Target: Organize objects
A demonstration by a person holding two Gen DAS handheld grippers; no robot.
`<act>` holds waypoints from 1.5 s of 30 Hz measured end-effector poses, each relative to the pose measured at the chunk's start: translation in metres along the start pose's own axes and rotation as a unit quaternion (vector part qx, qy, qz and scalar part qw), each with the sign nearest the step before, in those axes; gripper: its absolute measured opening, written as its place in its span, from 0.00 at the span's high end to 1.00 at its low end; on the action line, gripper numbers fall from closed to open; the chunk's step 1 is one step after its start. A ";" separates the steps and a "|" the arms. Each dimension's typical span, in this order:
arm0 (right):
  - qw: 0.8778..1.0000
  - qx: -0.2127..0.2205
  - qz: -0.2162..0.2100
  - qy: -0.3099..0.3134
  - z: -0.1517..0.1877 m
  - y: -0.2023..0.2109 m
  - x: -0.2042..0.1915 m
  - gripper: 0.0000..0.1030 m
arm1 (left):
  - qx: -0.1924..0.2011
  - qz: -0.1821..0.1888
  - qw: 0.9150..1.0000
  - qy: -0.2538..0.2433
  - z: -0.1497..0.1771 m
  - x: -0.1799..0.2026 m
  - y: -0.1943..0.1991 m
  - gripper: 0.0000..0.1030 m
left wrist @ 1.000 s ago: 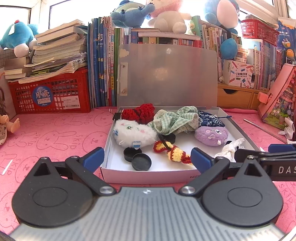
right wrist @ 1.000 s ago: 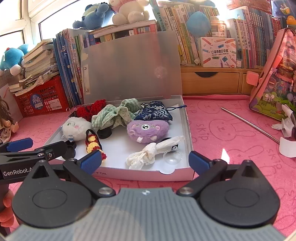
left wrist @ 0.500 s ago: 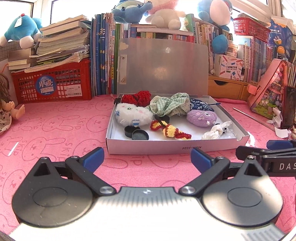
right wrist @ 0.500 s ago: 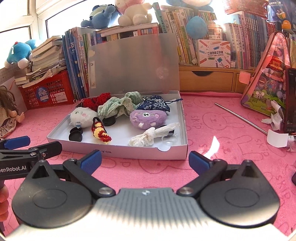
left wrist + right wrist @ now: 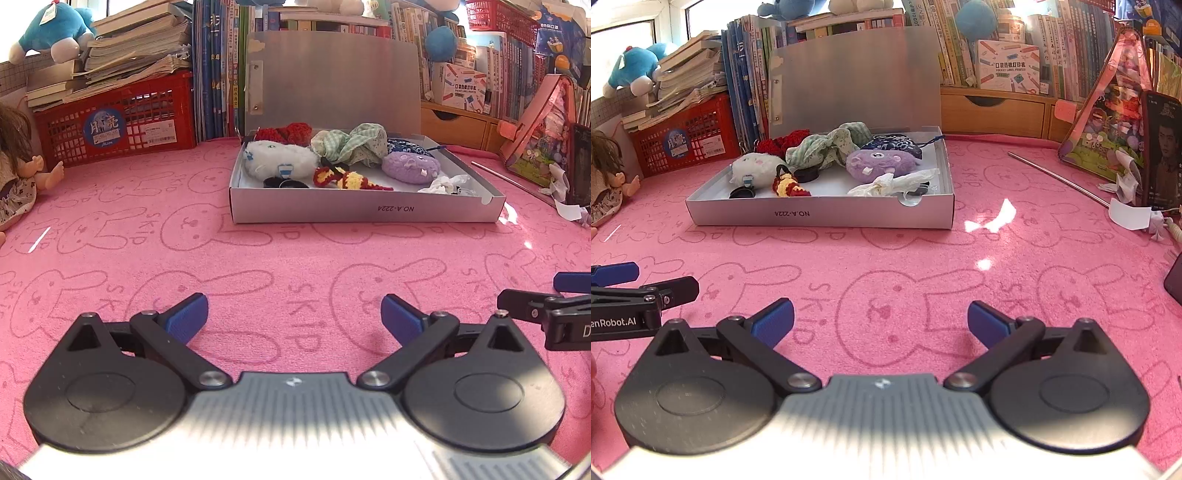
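A pink cloth (image 5: 295, 258) printed with rabbits covers the table, and books (image 5: 746, 74) stand in rows along its far edge, with a red basket (image 5: 122, 122) at far left under a stack of papers. A doll (image 5: 14, 162) sits at the left edge, and a pink case (image 5: 1108, 122) leans at far right.

The box (image 5: 365, 212) sits on the cloth at middle distance, its grey lid (image 5: 332, 81) standing upright behind it. Inside, on the left, lies a white plush (image 5: 280, 160), with a red knit piece (image 5: 284, 131) behind it. A green checked cloth (image 5: 351, 146) is bunched at the middle far side. To its right is a blue patterned pouch (image 5: 894, 146), and just in front of that a purple plush (image 5: 879, 164). A red-and-yellow knit toy (image 5: 347, 179) lies near the middle front. Black caps (image 5: 284, 182) lie at the near left, and a crumpled white tissue (image 5: 894, 182) at the near right, beside a clear disc (image 5: 910, 199) at the box's front notch.

A thin metal rod (image 5: 1056, 177) lies on the cloth right of the box.

The left gripper (image 5: 291, 314) hovers low over the cloth, well short of the box, fingers spread wide and empty. The right gripper (image 5: 881, 317) is level beside it, likewise wide apart and holding nothing. Each shows at the edge of the other's view.
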State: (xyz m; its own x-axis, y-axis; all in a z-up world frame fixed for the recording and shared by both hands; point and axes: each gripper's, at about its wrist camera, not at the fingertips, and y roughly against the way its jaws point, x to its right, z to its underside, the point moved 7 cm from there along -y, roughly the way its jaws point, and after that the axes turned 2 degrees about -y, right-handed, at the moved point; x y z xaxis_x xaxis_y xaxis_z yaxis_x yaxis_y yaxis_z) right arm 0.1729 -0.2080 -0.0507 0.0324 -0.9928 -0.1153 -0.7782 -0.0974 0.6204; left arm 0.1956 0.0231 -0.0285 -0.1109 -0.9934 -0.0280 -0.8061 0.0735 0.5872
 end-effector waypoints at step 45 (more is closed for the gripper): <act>0.999 0.010 0.025 0.029 0.018 0.007 -0.007 0.00 | -0.013 -0.006 1.000 -0.002 0.009 0.003 -0.001 0.00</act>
State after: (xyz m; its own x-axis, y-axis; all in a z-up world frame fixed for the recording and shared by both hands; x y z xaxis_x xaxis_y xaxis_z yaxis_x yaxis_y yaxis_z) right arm 0.1557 -0.2003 -0.0591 0.0284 -0.9988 -0.0395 -0.7924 -0.0466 0.6083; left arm 0.1905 0.0208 -0.0365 -0.1033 -0.9939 -0.0383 -0.7922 0.0589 0.6074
